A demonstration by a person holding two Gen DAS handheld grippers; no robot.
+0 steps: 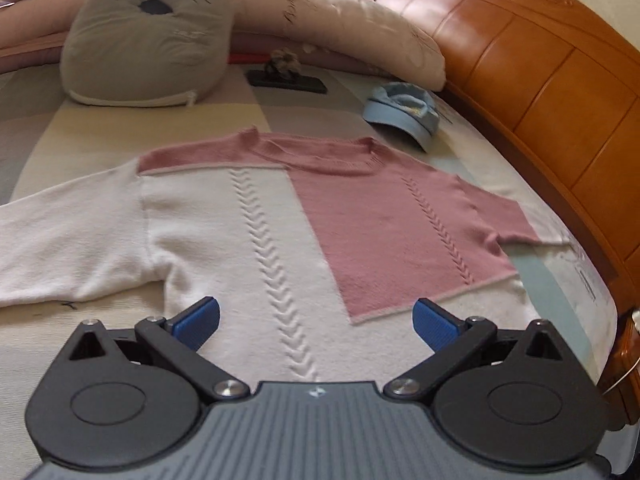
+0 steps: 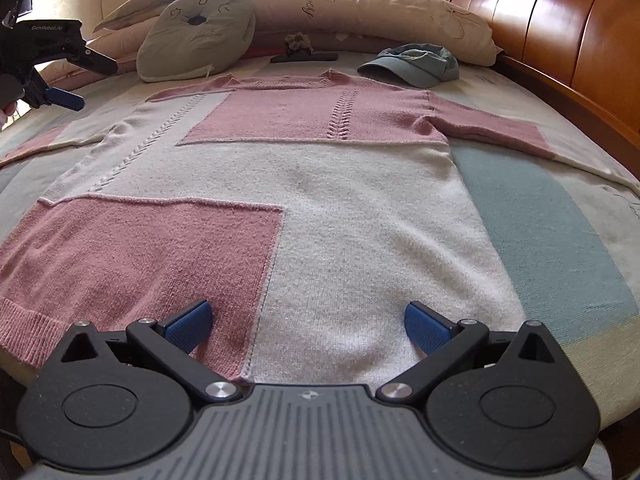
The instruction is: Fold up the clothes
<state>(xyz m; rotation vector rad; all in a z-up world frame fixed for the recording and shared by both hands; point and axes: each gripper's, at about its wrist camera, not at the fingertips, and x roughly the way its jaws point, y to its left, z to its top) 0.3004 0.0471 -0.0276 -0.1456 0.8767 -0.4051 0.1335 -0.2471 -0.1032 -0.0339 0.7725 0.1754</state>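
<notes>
A pink and white knitted sweater [image 2: 320, 208] lies flat on the bed, sleeves spread to both sides, neck toward the pillows. In the left wrist view the sweater [image 1: 248, 232] fills the middle, seen from its left side. My left gripper [image 1: 316, 324] hovers open over the white part of the body, with nothing between its blue pads. My right gripper [image 2: 308, 328] is open just above the sweater's bottom hem, near the seam between pink and white. The left gripper [image 2: 60, 80] also shows at the far left of the right wrist view, above the left sleeve.
A blue cap [image 2: 412, 66] lies beside the sweater's right shoulder. A grey cushion [image 2: 196, 36], long pillows [image 2: 372, 12] and a dark flat object [image 2: 304, 56] sit beyond the collar. The wooden bed frame [image 2: 560, 32] runs along the right. Striped bedding [image 2: 540, 216] lies under everything.
</notes>
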